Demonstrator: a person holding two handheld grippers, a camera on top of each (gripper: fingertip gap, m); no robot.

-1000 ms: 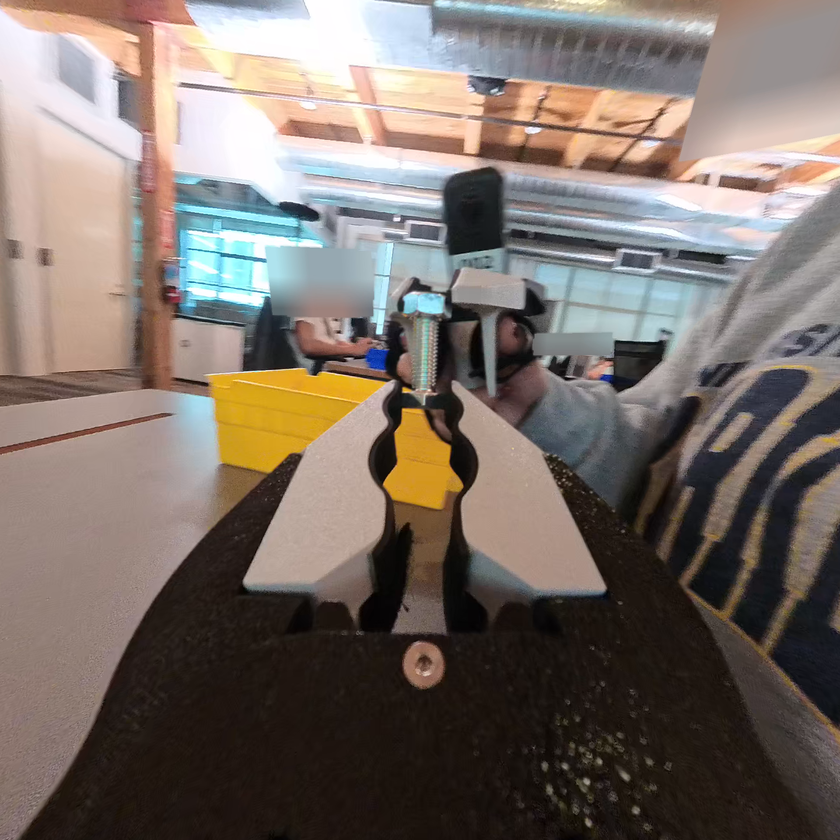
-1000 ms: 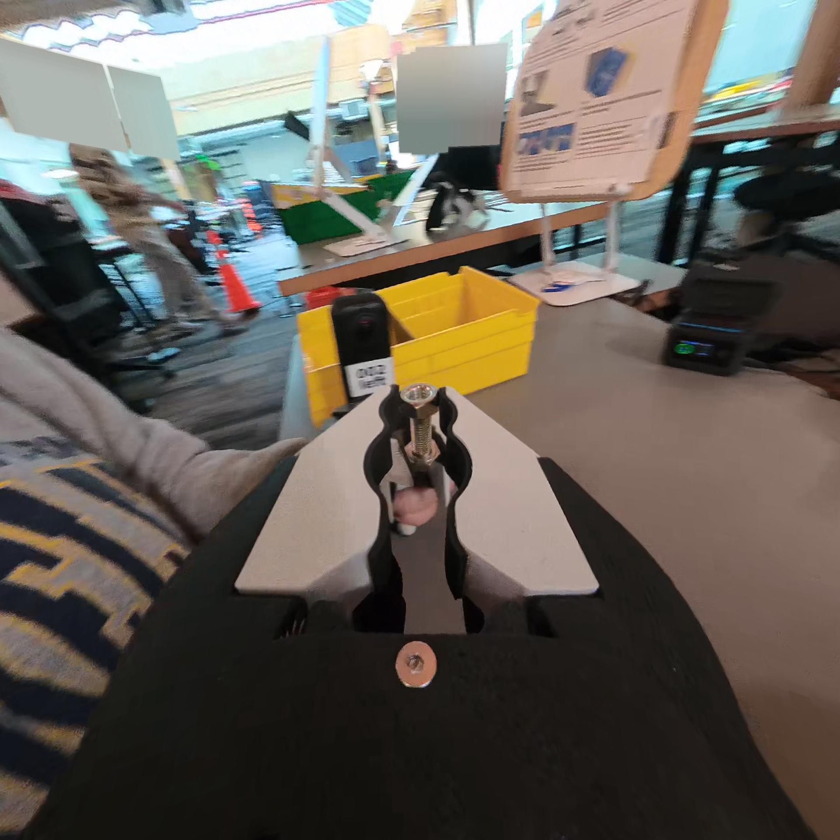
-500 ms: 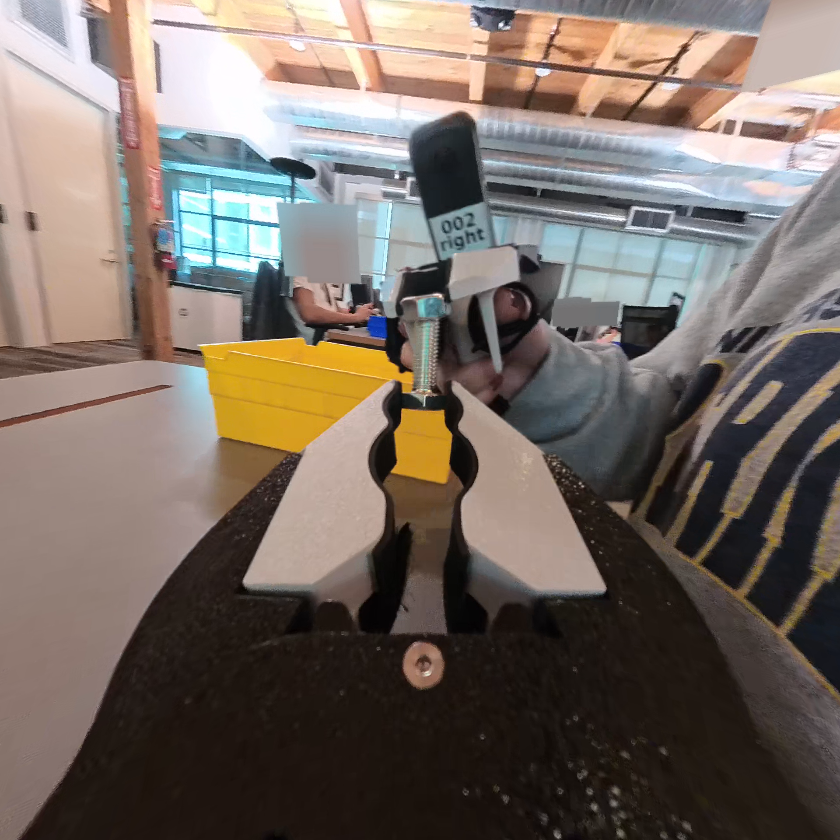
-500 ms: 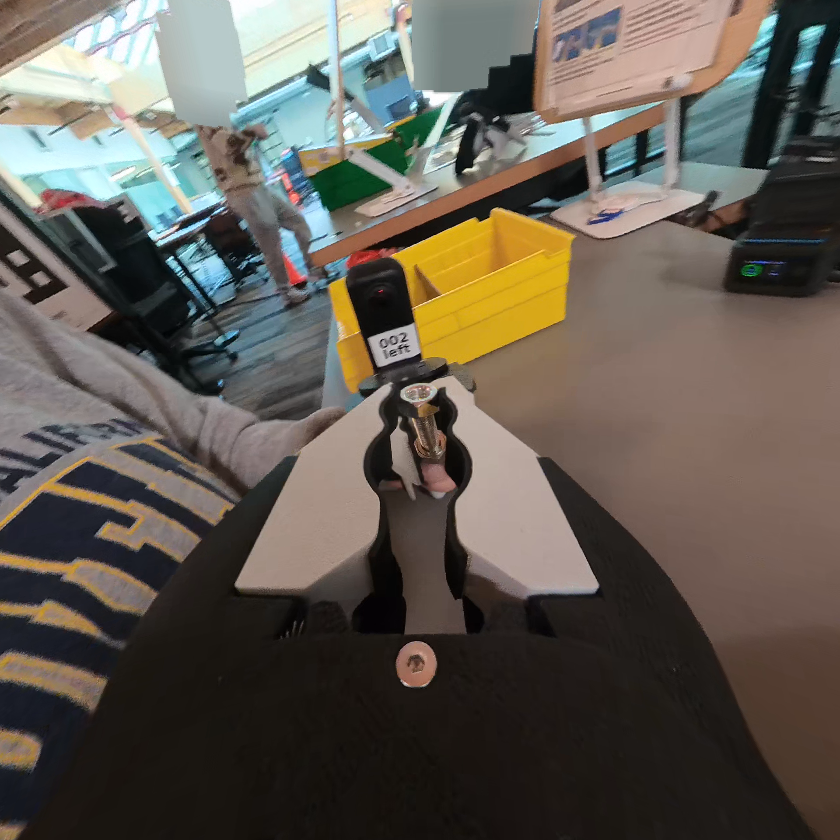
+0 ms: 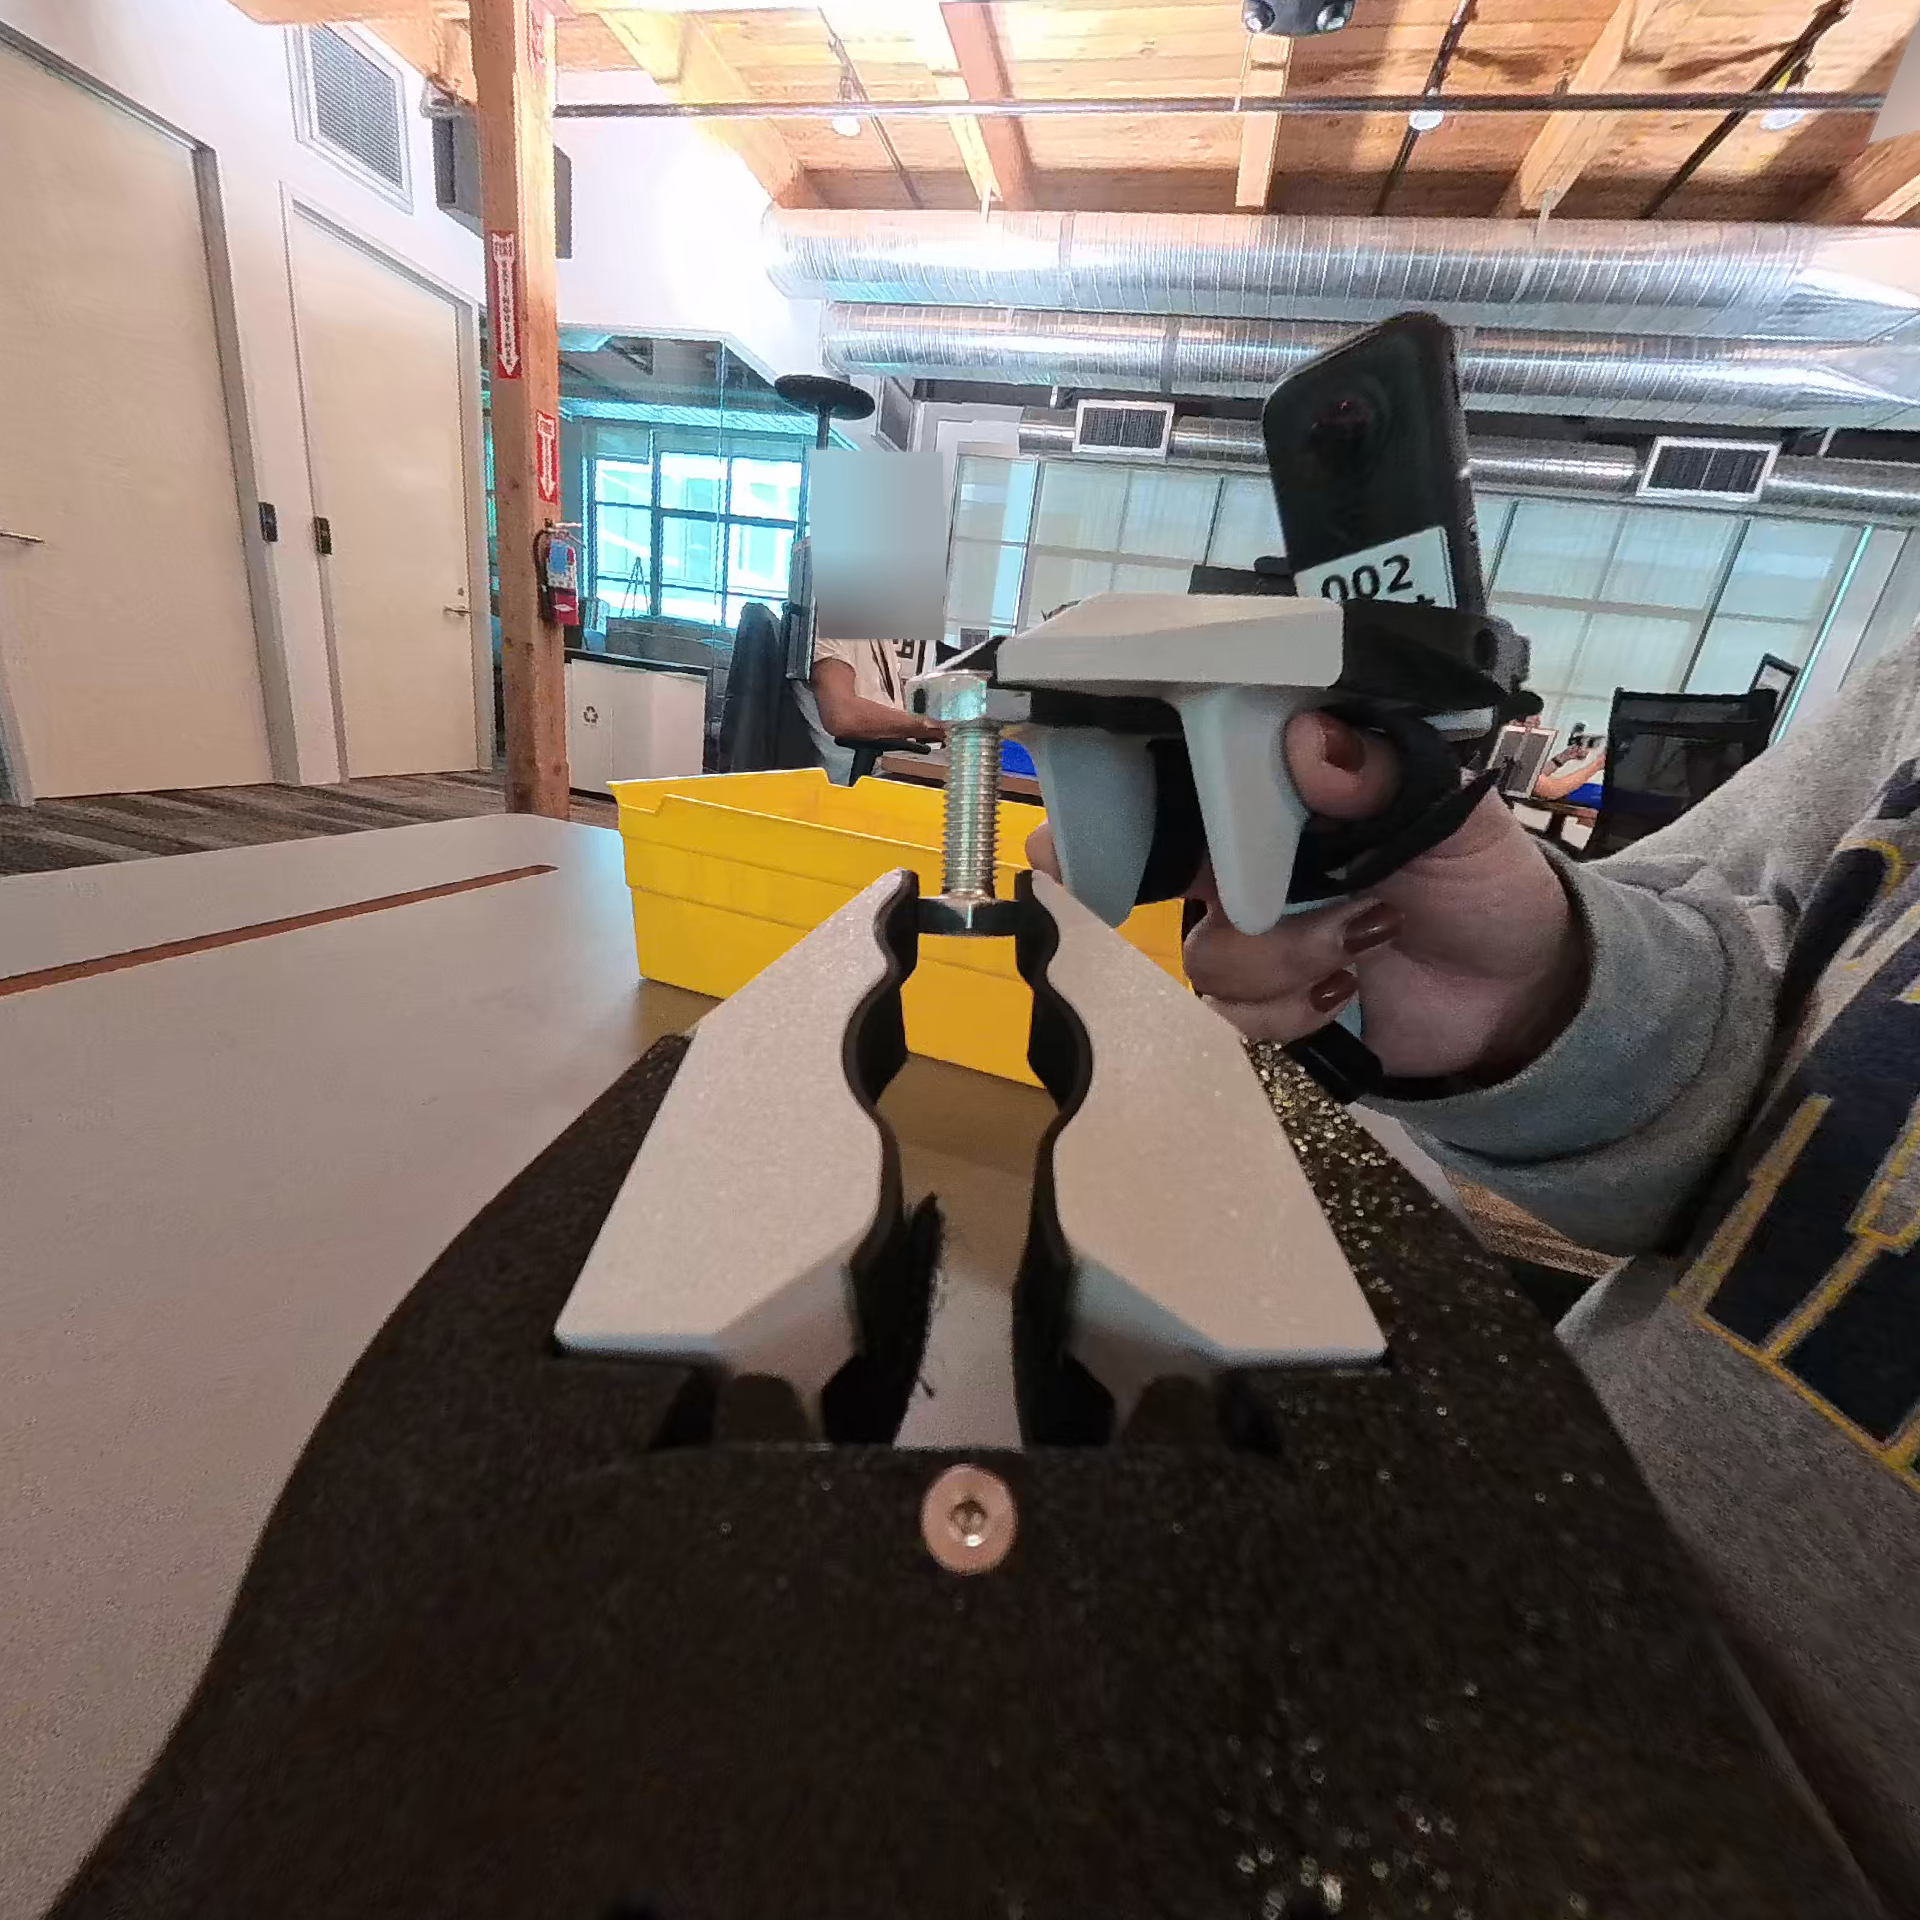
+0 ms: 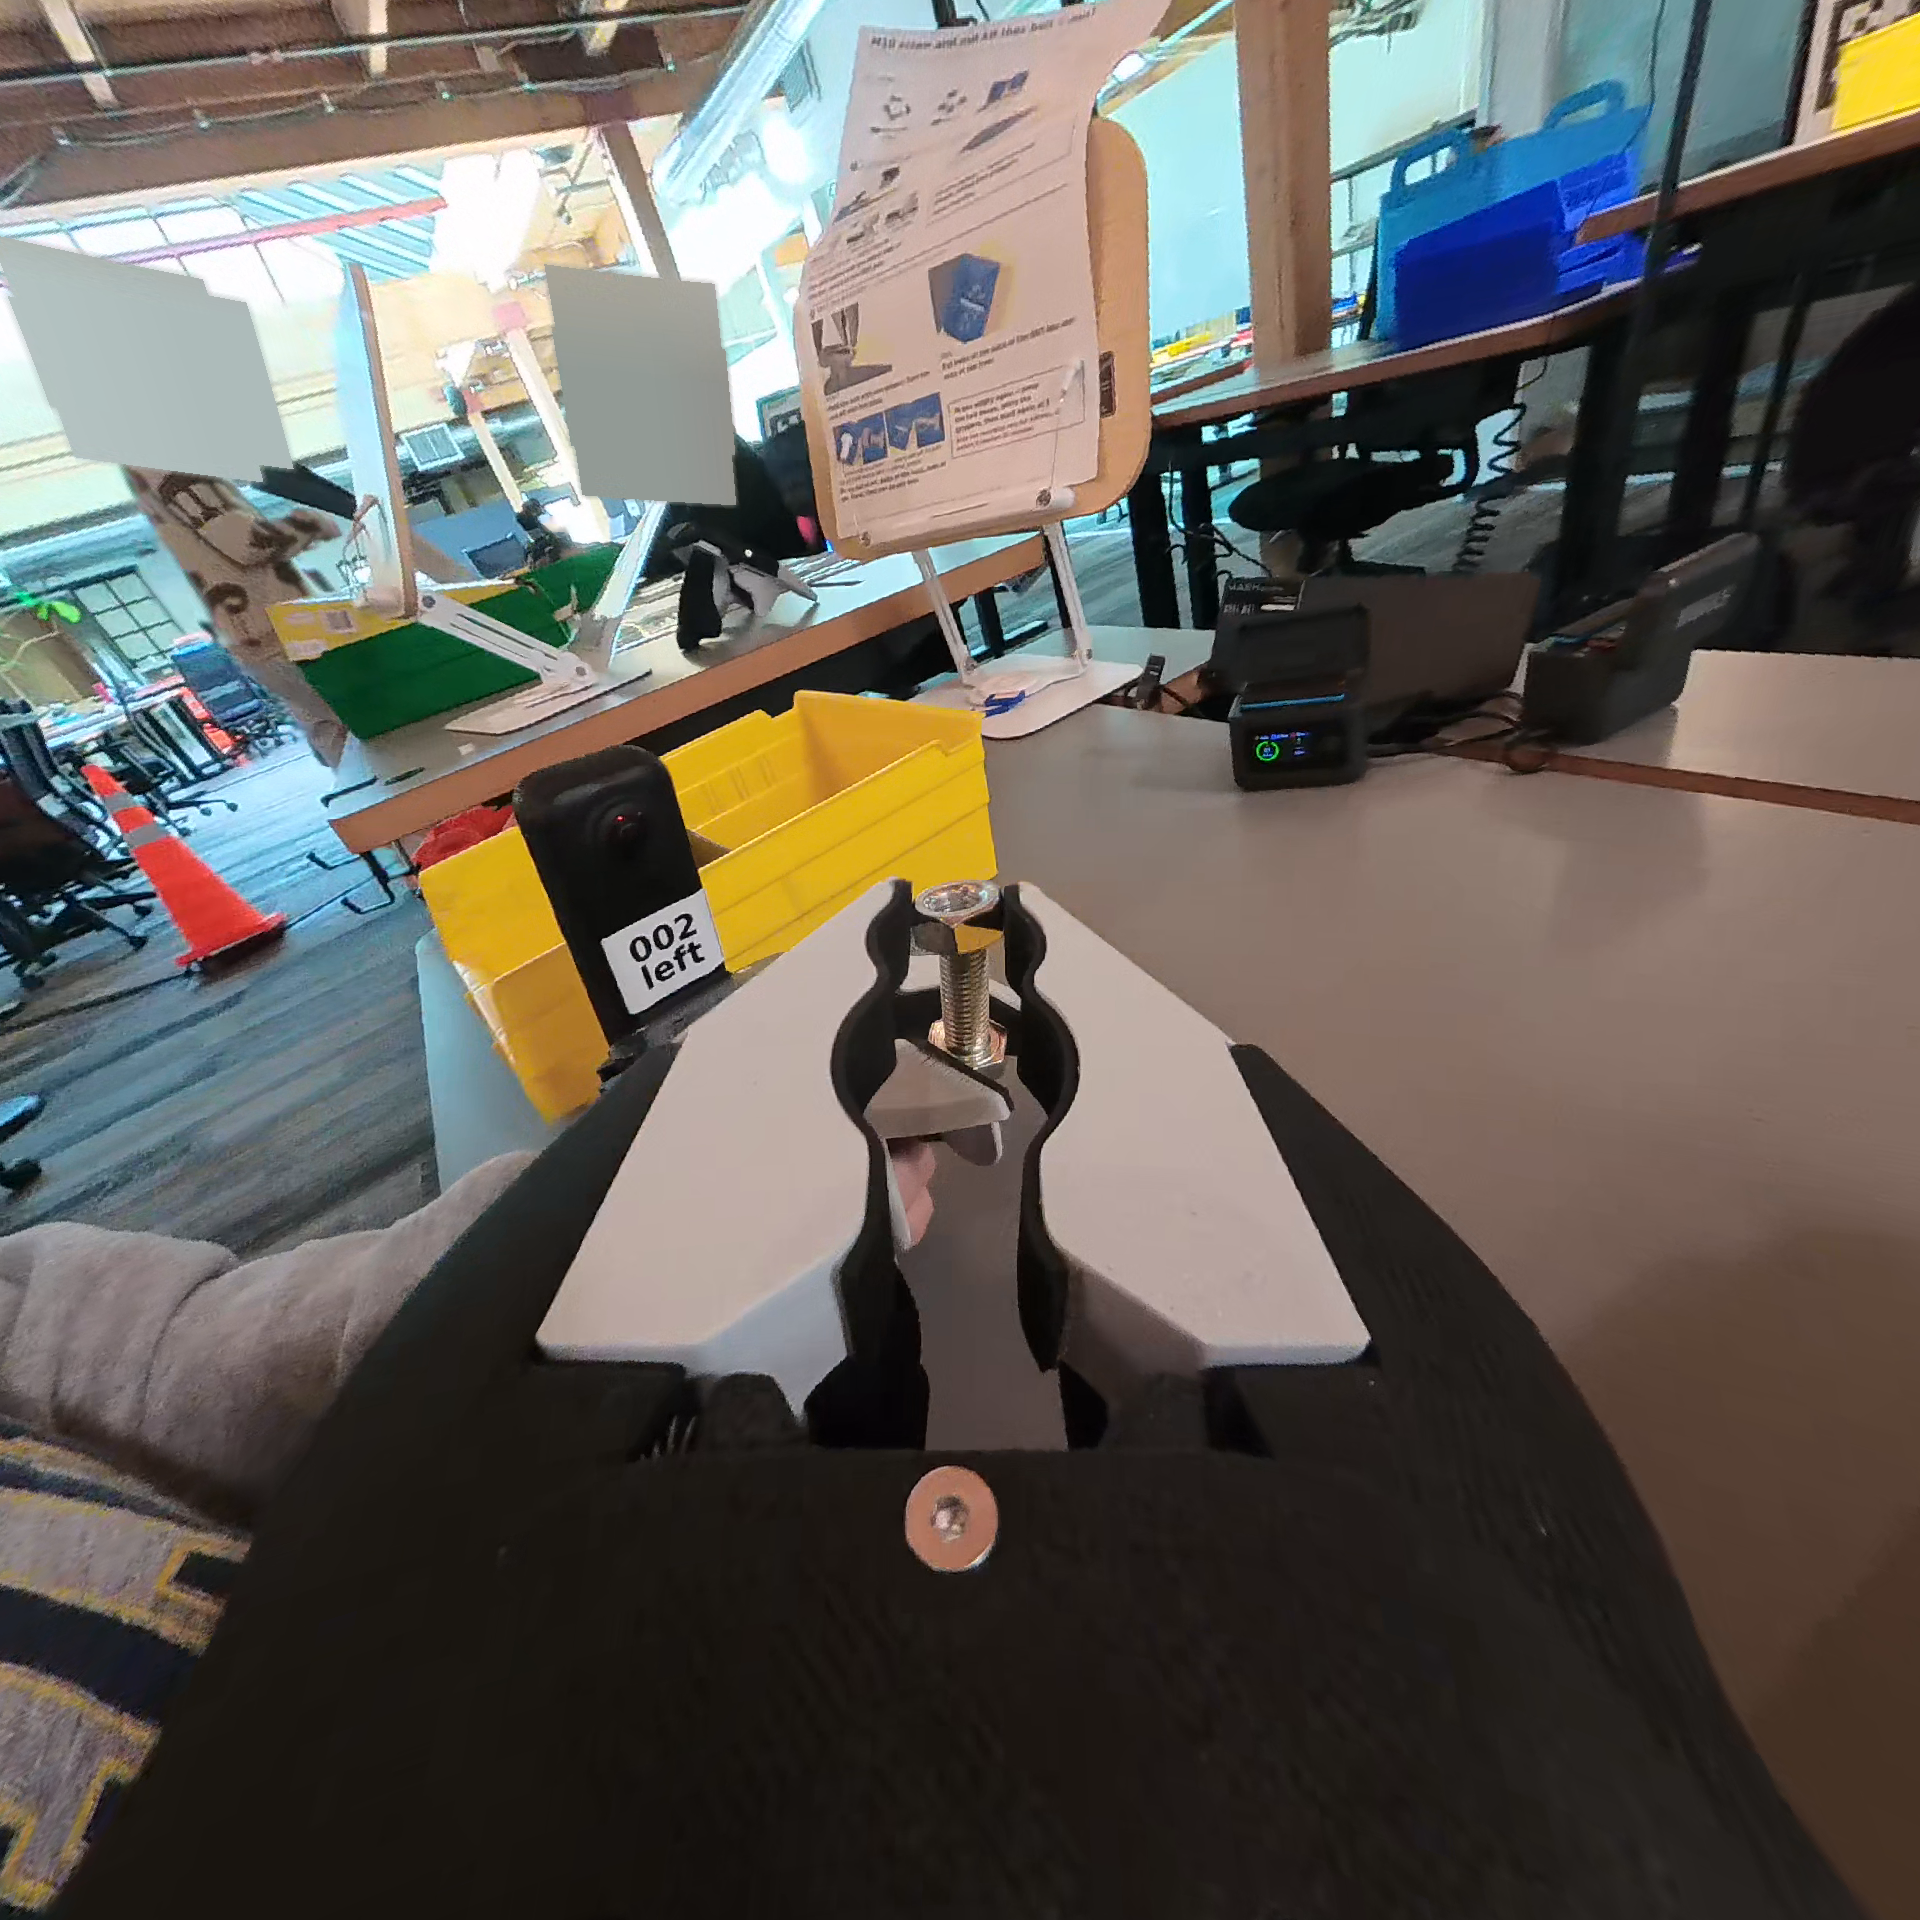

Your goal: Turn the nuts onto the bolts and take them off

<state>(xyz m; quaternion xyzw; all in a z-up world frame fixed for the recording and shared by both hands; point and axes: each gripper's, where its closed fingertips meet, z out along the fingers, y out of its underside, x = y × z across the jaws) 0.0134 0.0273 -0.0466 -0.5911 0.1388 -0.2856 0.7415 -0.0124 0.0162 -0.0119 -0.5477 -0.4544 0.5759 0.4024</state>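
A silver bolt (image 5: 968, 810) stands upright above the table. My left gripper (image 5: 966, 916) is shut on the nut (image 5: 966, 914) at the lower end of its thread. My right gripper (image 5: 966, 698) comes in from the right and is shut on the bolt's hex head (image 5: 958, 694). In the right wrist view, my right gripper (image 6: 956, 920) clamps the bolt head (image 6: 956, 914). The shaft runs down from it to the nut (image 6: 966, 1039), which the left gripper (image 6: 966, 1051) holds from below.
A yellow bin (image 5: 790, 883) stands on the grey table (image 5: 260, 1091) just behind the bolt, and it also shows in the right wrist view (image 6: 831, 831). A black device with a lit screen (image 6: 1294, 727) and a document stand (image 6: 966, 312) are at the back. A grey sleeve (image 5: 1558, 1039) is at the right. Left and right tips are no more than a few centimetres apart.
My right gripper has swung round the bolt's axis with the head in it, from behind the bolt to its right side. My left gripper has kept hold of the nut.
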